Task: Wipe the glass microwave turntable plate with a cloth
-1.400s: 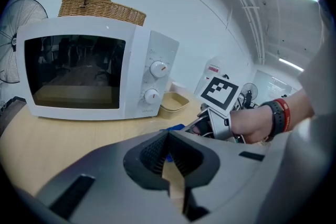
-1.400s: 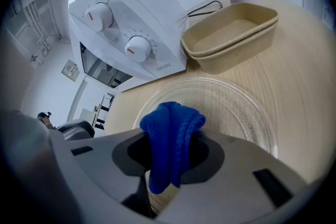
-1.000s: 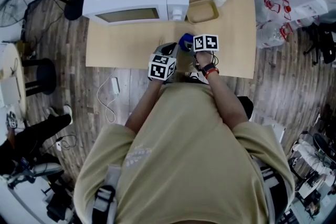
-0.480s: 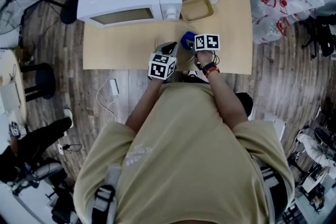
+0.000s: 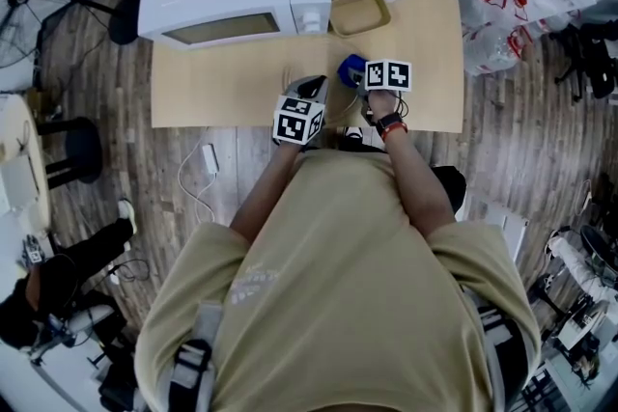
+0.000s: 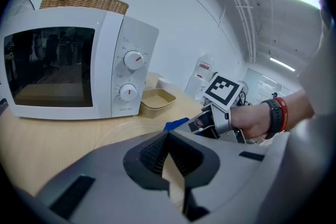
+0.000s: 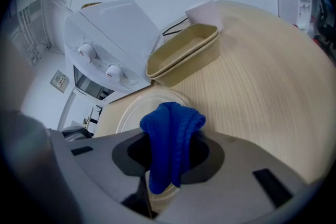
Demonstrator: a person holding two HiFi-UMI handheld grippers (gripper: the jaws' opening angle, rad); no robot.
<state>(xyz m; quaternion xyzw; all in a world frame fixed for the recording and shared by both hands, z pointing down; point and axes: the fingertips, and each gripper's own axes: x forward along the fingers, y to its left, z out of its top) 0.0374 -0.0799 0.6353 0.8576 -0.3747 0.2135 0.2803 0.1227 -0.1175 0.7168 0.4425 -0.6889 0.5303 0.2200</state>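
Wiping looks barely begun, no cleaned patch discernible: right gripper [image 7: 169, 157] clamped on blue cloth [image 7: 170, 134] over glass turntable plate [image 7: 135, 110], frame centre on the table, left gripper [image 6: 168, 140] apparently pinching its near rim.

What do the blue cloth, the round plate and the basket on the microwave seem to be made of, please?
Cloth: soft knitted fabric, fuzzy ribbed surface. Plate: probably clear glass; the table wood grain shows through. Basket: woven wicker or similar, plaited strands.
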